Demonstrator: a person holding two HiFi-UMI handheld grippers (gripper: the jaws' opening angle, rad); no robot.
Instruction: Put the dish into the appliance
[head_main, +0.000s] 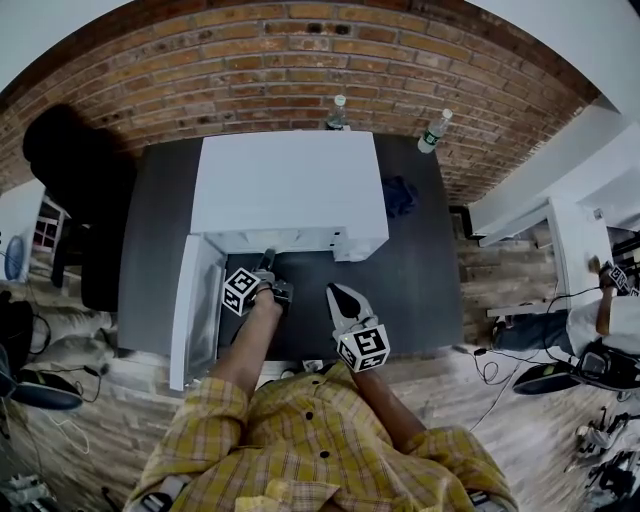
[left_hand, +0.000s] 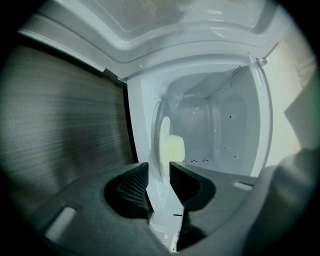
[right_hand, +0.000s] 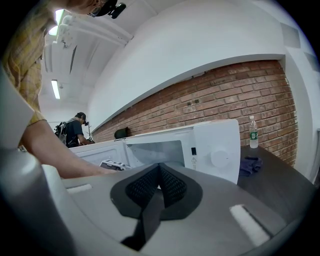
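Note:
The white microwave (head_main: 290, 185) stands on the dark table (head_main: 420, 290) with its door (head_main: 197, 300) swung open to the left. My left gripper (head_main: 268, 262) reaches into its mouth. In the left gripper view, which is rolled sideways, a pale dish (left_hand: 163, 142) sits edge-on inside the cavity, with a pale yellow patch (left_hand: 173, 149) beside it. The left gripper (left_hand: 159, 180) is open; a gap shows between its pads and they press on nothing. My right gripper (head_main: 335, 295) hovers in front of the microwave, shut and empty (right_hand: 159, 181). The head view does not show the dish.
Two water bottles (head_main: 338, 112) (head_main: 433, 130) stand behind the microwave by the brick wall. A blue cloth (head_main: 400, 195) lies to its right. A black chair (head_main: 75, 170) is at the table's left. Another person (right_hand: 75, 131) stands far off.

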